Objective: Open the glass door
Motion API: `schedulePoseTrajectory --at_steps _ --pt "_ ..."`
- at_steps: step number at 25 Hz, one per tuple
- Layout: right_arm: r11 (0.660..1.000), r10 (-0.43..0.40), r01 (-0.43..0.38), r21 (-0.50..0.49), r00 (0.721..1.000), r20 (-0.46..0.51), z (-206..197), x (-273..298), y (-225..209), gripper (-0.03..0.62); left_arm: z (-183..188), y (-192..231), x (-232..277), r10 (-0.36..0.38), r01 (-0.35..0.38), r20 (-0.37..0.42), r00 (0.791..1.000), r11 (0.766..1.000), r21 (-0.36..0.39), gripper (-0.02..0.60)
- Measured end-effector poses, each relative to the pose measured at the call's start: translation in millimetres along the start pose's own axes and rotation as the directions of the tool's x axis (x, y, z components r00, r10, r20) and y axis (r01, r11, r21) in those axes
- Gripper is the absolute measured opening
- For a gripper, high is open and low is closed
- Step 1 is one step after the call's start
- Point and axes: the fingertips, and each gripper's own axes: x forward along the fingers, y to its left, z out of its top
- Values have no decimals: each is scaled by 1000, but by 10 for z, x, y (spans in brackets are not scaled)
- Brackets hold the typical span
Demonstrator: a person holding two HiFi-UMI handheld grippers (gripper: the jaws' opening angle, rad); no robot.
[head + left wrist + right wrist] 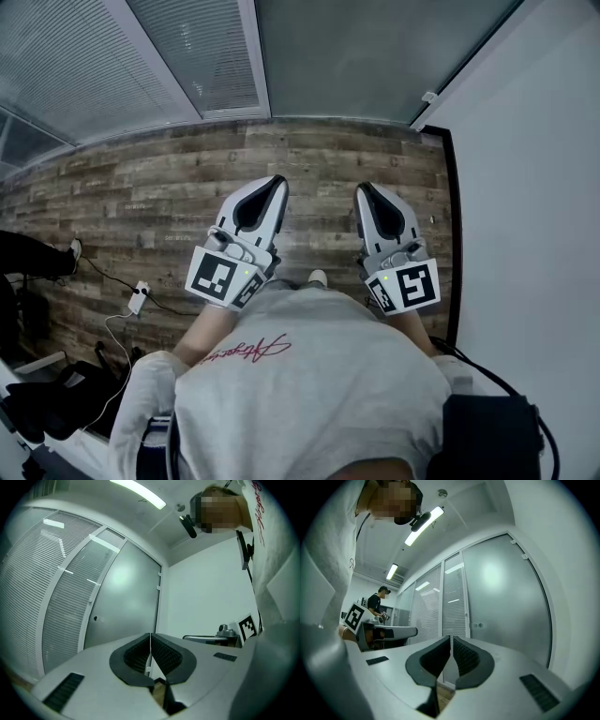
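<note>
Glass door (375,56), frosted, stands at twelve o'clock beyond the wooden floor (141,197). Left gripper (274,182) and right gripper (363,189) are held side by side in front of the person's shirt (309,375), roughly level, both pointing toward twelve. Each pair of jaws is pressed together, holding nothing.

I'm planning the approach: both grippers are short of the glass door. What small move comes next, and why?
Probably ease the left gripper forward toward the small knob on the door's left edge. The door looks closed, hinges on its right, and this gripper and the right gripper are shut, empty, short of the glass.
</note>
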Motion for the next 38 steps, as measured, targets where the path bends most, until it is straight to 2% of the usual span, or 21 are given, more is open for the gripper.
schedulePoseTrajectory --at_steps 8,16,22,27,32,38 --pt "999 5 -4 -35 1000 28 66 -105 -113 31 8 -191 93 10 -11 22 1000 1000 15 18" --pt "997 73 -71 -35 997 36 83 -224 -196 31 17 -332 162 68 -69 44 997 997 26 18" --pt "995 93 -92 -22 995 20 22 -291 -324 31 35 -379 181 111 -113 62 992 993 24 18" --pt "995 96 -95 -26 995 29 37 -206 -391 31 55 -281 244 124 -126 67 990 991 33 18" --pt "997 76 -75 -32 996 36 42 -89 -495 31 89 -157 412 105 -109 80 991 993 45 18" --pt "999 47 -46 -27 998 30 -14 278 -653 31 106 184 671 88 -92 87 992 995 40 18"
